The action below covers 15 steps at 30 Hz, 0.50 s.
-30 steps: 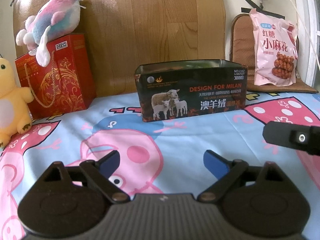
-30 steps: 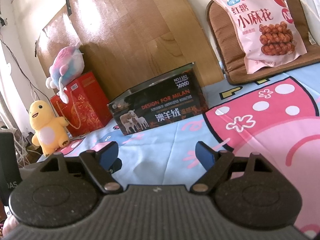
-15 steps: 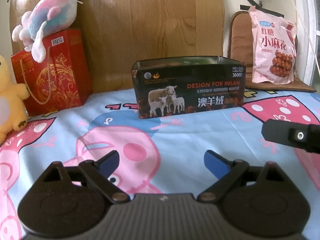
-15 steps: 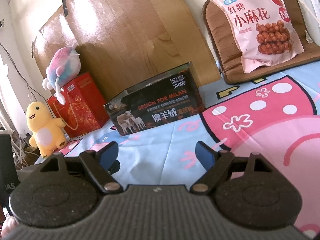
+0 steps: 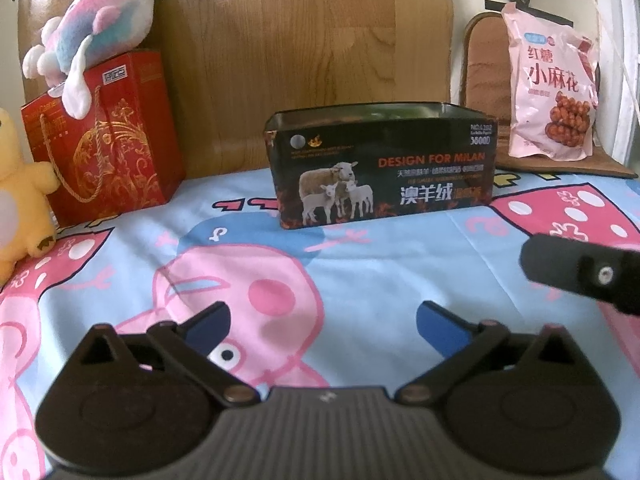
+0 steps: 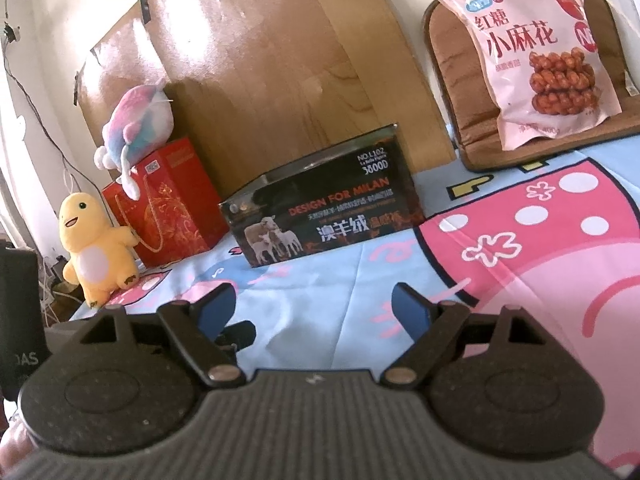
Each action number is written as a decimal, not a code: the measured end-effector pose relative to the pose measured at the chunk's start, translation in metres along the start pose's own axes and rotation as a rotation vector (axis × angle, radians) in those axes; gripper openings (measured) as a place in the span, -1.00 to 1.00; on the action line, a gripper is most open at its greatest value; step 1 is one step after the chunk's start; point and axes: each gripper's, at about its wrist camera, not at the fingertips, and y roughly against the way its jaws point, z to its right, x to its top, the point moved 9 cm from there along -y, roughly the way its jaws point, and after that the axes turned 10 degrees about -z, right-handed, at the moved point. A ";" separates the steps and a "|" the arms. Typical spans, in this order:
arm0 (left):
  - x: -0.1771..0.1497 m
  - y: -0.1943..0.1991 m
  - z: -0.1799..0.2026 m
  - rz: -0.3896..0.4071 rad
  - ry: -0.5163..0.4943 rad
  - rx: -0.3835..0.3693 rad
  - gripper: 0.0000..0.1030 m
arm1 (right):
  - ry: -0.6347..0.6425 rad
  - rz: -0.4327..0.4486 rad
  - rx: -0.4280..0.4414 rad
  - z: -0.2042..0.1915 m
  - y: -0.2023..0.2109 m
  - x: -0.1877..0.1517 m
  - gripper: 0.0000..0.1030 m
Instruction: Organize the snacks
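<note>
A pink snack bag [image 5: 554, 88] with fried twists printed on it leans upright on a brown cushion [image 5: 488, 92] at the far right; it also shows in the right wrist view [image 6: 528, 48]. A black open-topped tin [image 5: 380, 168] with sheep printed on it stands mid-bed, also in the right wrist view [image 6: 324, 216]. My left gripper [image 5: 322, 326] is open and empty, low over the bedsheet, well short of the tin. My right gripper [image 6: 314, 308] is open and empty, pointing toward the tin and bag. Part of the right gripper's body [image 5: 580, 276] shows at the left view's right edge.
A red gift bag [image 5: 104, 140] with a pink-blue plush [image 5: 92, 28] on top stands at the back left, a yellow plush [image 6: 98, 248] beside it. A wooden board [image 5: 304, 52] leans behind the tin. The cartoon bedsheet [image 5: 360, 280] covers the bed.
Both grippers have moved slightly forward toward the tin and the snack bag, which appear larger. Both stay open and empty.
</note>
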 end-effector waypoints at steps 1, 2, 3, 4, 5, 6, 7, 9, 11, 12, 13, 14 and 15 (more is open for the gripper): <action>0.000 0.002 -0.002 0.008 0.008 0.003 0.99 | -0.006 0.006 0.003 0.000 0.000 0.001 0.76; 0.000 0.003 -0.003 0.018 0.015 0.004 0.99 | -0.011 0.013 0.005 0.000 0.001 0.001 0.80; 0.001 0.005 -0.004 0.030 0.023 0.002 1.00 | -0.015 0.021 0.006 0.000 0.002 0.002 0.81; 0.001 0.007 -0.006 0.042 0.030 0.000 1.00 | -0.015 0.026 0.003 0.000 0.003 0.002 0.83; 0.001 0.009 -0.007 0.052 0.035 -0.003 1.00 | -0.015 0.036 -0.003 0.001 0.004 0.003 0.84; 0.002 0.011 -0.008 0.063 0.040 -0.006 1.00 | -0.016 0.045 -0.007 0.001 0.005 0.003 0.85; 0.002 0.013 -0.008 0.069 0.042 -0.007 1.00 | -0.019 0.051 -0.011 0.001 0.006 0.003 0.88; 0.003 0.015 -0.010 0.070 0.047 -0.003 1.00 | -0.037 0.055 -0.016 0.004 0.006 0.004 0.89; 0.002 0.018 -0.010 0.062 0.060 -0.018 1.00 | -0.055 0.047 -0.023 0.007 0.005 0.005 0.89; 0.002 0.020 -0.011 0.064 0.067 -0.030 1.00 | -0.059 0.039 -0.028 0.009 0.005 0.005 0.89; 0.002 0.025 -0.012 0.069 0.073 -0.037 1.00 | -0.066 0.030 -0.034 0.010 0.005 0.005 0.89; 0.003 0.029 -0.014 0.071 0.075 -0.036 1.00 | -0.072 0.010 -0.035 0.011 0.004 0.005 0.89; 0.006 0.034 -0.016 0.071 0.076 -0.032 1.00 | -0.075 -0.025 -0.031 0.010 0.002 0.005 0.89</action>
